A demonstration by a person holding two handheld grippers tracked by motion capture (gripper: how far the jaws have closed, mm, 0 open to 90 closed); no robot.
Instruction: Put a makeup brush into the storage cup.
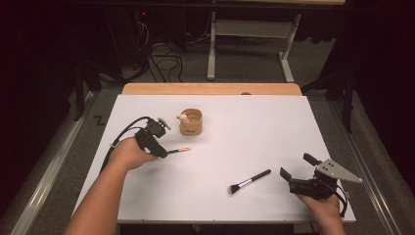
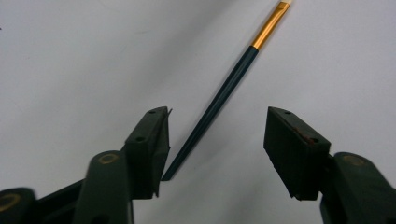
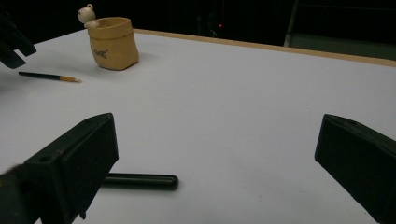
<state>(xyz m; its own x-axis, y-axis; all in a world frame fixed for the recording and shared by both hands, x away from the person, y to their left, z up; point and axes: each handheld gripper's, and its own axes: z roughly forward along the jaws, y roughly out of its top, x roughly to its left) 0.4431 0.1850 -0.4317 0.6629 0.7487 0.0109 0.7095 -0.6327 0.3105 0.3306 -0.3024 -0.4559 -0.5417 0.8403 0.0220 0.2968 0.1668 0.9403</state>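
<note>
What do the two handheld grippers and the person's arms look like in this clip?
Both are black two-jaw tools. The left gripper trails a black cable that loops behind the hand; its flat, ribbed pads have small screw holes. The right gripper carries a grey three-cornered plate with small holes on top. Both forearms are bare, with no sleeves or gloves showing.

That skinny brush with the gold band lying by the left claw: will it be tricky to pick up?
Probably a little. The thin brush has a slim, round-looking handle lying flat on the white table, so it may roll if nudged. It looks stiff and light, and its glossy handle could slip. The left claw straddles its end, pads apparently not yet pressing.
</note>
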